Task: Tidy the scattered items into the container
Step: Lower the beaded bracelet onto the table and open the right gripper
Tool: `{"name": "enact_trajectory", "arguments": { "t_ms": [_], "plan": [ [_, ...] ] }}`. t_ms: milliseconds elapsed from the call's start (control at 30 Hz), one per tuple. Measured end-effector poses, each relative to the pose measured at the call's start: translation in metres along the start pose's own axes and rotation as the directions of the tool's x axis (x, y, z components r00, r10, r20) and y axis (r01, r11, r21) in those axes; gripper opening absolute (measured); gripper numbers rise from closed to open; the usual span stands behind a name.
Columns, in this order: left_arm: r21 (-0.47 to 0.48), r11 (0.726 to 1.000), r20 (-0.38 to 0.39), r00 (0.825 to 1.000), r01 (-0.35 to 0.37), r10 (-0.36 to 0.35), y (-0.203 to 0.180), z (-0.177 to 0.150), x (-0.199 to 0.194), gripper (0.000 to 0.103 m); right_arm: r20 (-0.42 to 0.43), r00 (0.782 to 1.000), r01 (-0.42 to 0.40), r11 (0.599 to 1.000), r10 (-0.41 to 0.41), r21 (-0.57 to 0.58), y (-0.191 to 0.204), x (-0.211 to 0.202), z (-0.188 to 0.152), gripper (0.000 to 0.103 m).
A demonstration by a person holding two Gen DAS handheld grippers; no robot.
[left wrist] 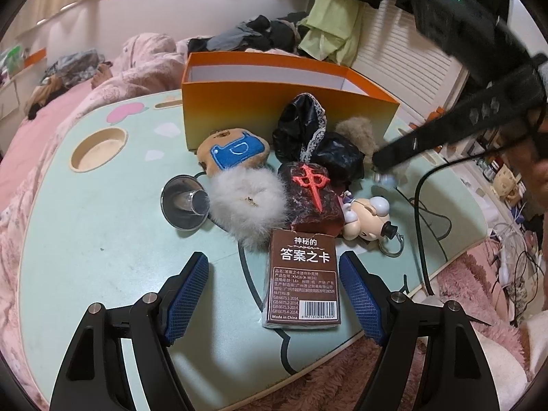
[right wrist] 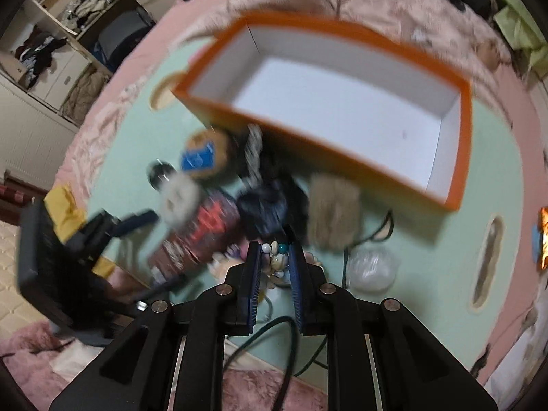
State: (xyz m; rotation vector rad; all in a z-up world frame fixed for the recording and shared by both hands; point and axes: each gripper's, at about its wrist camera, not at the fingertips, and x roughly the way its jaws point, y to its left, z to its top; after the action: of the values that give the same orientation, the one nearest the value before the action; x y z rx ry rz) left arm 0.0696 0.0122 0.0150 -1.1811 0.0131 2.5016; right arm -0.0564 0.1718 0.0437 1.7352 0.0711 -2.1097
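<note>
Right gripper (right wrist: 273,257) is clamped on a small beaded trinket (right wrist: 274,257) above the clutter, the empty orange box (right wrist: 459,202) lying ahead and up-right of it, while the left gripper (left wrist: 274,287) hangs wide open around the brown card pack (left wrist: 301,274).

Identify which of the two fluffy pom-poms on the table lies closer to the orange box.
The tan pom-pom is the one: it sits right beside the orange box. The white pom-pom lies farther out, between the metal funnel and the dark red block.
</note>
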Motion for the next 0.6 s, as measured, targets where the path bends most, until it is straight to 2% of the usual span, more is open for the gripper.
{"name": "enact_trajectory", "arguments": {
  "t_ms": [100, 233, 367, 433, 467, 533, 600],
  "plan": [
    [0.012, 1.000, -0.004, 1.000, -0.003, 0.003, -0.003, 0.002, 0.001, 0.078, 0.022, 1.000, -0.005, 1.000, 0.005, 0.019, -0.007, 0.006, -0.002, 0.020],
    [0.024, 1.000, 0.002, 1.000, -0.010, 0.010, -0.005, 0.002, 0.000, 0.078, 0.117, 0.992, -0.041, 0.999, 0.040, 0.008, -0.008, -0.007, -0.003, 0.025],
    [0.023, 1.000, 0.027, 0.999, -0.020, 0.019, -0.005, 0.002, -0.006, 0.078, 0.256, 0.964, -0.066, 0.998, 0.066, -0.008, -0.004, -0.034, -0.017, 0.026],
    [0.019, 0.999, 0.047, 0.998, -0.029, 0.028, -0.004, 0.001, -0.012, 0.078, 0.321, 0.947, -0.024, 1.000, 0.026, -0.010, 0.001, -0.044, -0.029, 0.026],
    [0.016, 0.999, 0.058, 0.998, -0.034, 0.033, -0.003, 0.000, -0.015, 0.078, 0.358, 0.933, 0.025, 1.000, -0.022, -0.003, 0.004, -0.049, -0.039, 0.027],
    [0.008, 0.999, 0.074, 0.996, -0.041, 0.040, -0.001, -0.001, -0.021, 0.078, 0.398, 0.912, 0.101, 0.995, -0.099, 0.016, 0.008, -0.050, -0.056, 0.033],
    [0.010, 0.999, 0.069, 0.996, -0.054, 0.053, -0.001, -0.002, -0.026, 0.078, 0.432, 0.891, 0.131, 0.990, -0.141, 0.052, 0.009, -0.046, -0.077, 0.043]
  ]
}}
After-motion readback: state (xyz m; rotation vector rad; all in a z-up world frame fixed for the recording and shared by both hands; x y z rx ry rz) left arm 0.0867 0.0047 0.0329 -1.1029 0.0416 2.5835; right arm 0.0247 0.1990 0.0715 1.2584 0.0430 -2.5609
